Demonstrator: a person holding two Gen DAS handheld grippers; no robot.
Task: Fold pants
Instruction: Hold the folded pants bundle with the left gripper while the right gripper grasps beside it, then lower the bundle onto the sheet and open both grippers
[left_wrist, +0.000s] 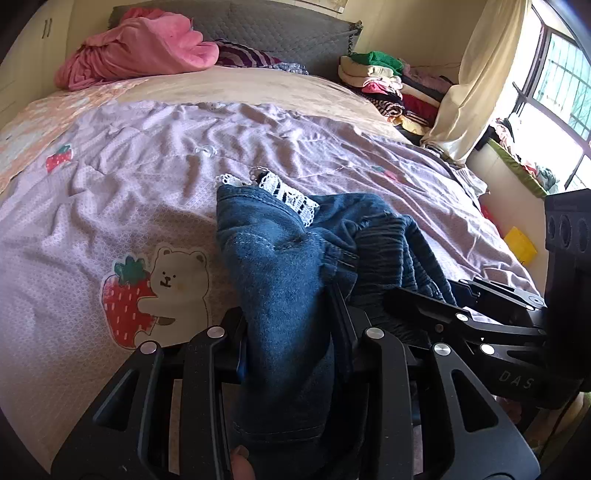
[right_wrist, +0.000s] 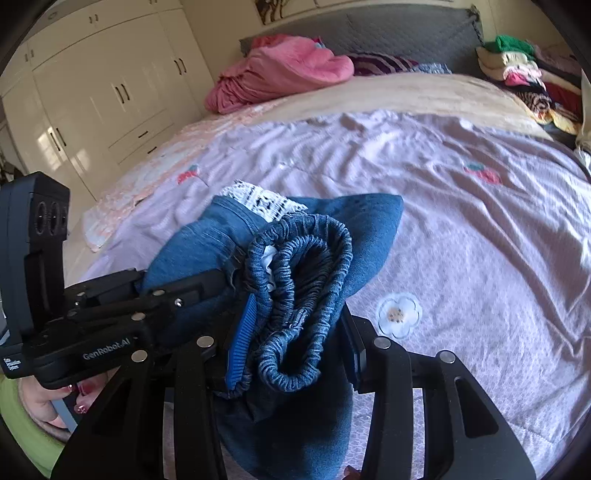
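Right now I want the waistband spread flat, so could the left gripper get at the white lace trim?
Probably not yet: the left gripper is shut on the jeans, so it would have to release first. The lace trim itself lies uncovered just beyond.

Blue denim pants (left_wrist: 273, 266), bunched, white lace trim at hem, gathered elastic waistband (right_wrist: 299, 295) doubled over; held up over lilac bedspread, lower cloth hanging down

Bed (left_wrist: 258, 88) under a rumpled lilac quilt (left_wrist: 110, 206), pink blanket (left_wrist: 136, 51) heaped near the headboard
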